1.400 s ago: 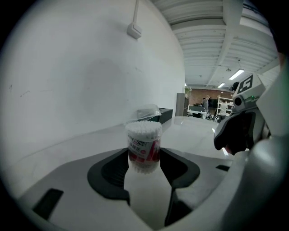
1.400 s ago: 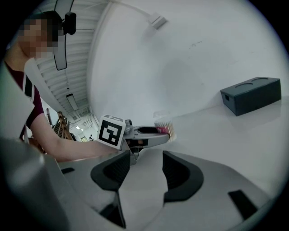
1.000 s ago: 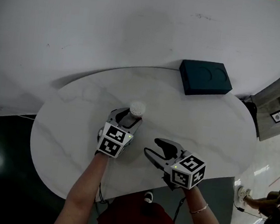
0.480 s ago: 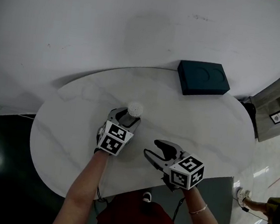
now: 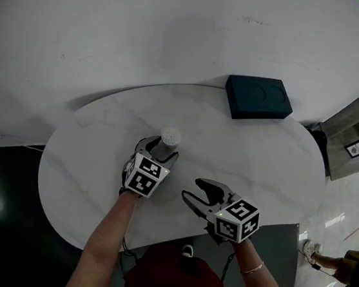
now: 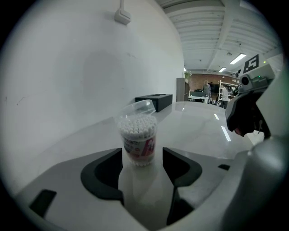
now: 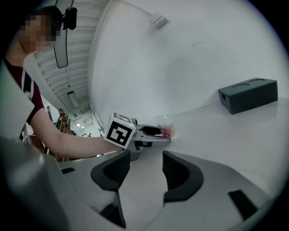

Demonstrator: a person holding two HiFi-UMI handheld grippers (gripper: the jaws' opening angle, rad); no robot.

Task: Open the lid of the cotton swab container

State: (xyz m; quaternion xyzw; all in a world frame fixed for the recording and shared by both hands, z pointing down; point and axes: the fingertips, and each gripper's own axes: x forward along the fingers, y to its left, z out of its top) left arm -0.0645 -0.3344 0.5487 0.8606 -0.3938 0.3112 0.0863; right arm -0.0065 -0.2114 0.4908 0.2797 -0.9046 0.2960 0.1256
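So the table (image 5: 99, 162) sits up against the wall (image 5: 180, 29), and the box (image 5: 258, 98) is on its far right part, right by that wall. The cotton swab container (image 5: 169, 136) stands upright on the table, left of the middle and well apart from the box. Its lid (image 6: 140, 107) is flipped up and hangs tilted off the far side of the top. The left gripper (image 5: 160, 150) is on the near side of the container. Its jaws have just been opening and stand on either side of it, pads not pressing. The right gripper (image 5: 193, 189) is off to the right, closer to the near edge, with nothing between its spread jaws.
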